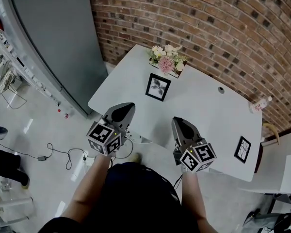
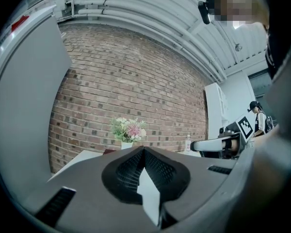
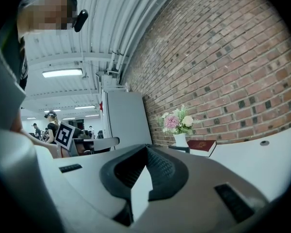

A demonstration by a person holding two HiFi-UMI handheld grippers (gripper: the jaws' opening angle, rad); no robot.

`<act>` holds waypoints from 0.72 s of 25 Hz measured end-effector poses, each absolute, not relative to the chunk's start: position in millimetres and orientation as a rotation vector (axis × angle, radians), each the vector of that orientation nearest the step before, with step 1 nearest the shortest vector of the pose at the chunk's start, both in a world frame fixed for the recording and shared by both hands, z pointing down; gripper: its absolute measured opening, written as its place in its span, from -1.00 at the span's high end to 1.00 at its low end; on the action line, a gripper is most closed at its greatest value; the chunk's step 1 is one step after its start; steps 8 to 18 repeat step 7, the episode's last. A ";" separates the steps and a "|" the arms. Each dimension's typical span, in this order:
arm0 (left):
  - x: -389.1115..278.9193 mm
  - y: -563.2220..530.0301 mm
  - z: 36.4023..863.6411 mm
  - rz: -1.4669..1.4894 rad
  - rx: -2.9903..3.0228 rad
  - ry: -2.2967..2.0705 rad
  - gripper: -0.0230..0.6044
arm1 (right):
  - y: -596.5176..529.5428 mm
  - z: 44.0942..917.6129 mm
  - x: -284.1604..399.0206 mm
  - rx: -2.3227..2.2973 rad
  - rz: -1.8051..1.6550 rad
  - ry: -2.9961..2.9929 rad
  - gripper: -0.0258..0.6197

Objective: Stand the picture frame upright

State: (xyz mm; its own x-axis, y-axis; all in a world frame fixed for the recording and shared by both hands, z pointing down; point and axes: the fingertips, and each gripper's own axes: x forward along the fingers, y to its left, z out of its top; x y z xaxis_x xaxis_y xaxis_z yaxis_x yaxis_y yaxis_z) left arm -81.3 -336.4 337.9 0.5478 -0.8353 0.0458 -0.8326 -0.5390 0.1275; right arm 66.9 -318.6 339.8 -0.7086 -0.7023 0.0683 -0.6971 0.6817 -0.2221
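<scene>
Head view: frame [image 1: 158, 87] shows its whole face to the camera, so I judge that it lies flat on the bench [image 1: 203, 113], just in front of the flowers [image 1: 167, 61]. A second frame [image 1: 242, 149] lies likewise near the right edge. Left hand-held gripper [image 1: 128, 106] and right hand-held gripper [image 1: 177, 122] hover level at the near edge, well short of both. Their jaws are together on nothing, a neutral pose committed to neither frame.

free: bare table [image 1: 203, 106] right of picture frame [image 1: 158, 87] | obstacle: flowers [image 1: 167, 59] just behind
</scene>
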 end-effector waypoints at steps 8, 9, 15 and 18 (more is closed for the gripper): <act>-82.3 -349.6 345.8 -0.023 2.637 -1.416 0.93 | -329.3 349.0 68.6 -1.213 -0.391 2.845 0.91; -82.3 -349.6 345.8 -0.023 2.637 -1.416 0.93 | -329.3 349.0 68.6 -1.213 -0.391 2.845 0.91; -82.3 -349.6 345.8 -0.023 2.637 -1.416 0.93 | -329.3 349.0 68.6 -1.213 -0.391 2.845 0.91; -82.3 -349.6 345.8 -0.023 2.637 -1.416 0.93 | -329.3 349.0 68.6 -1.213 -0.391 2.845 0.91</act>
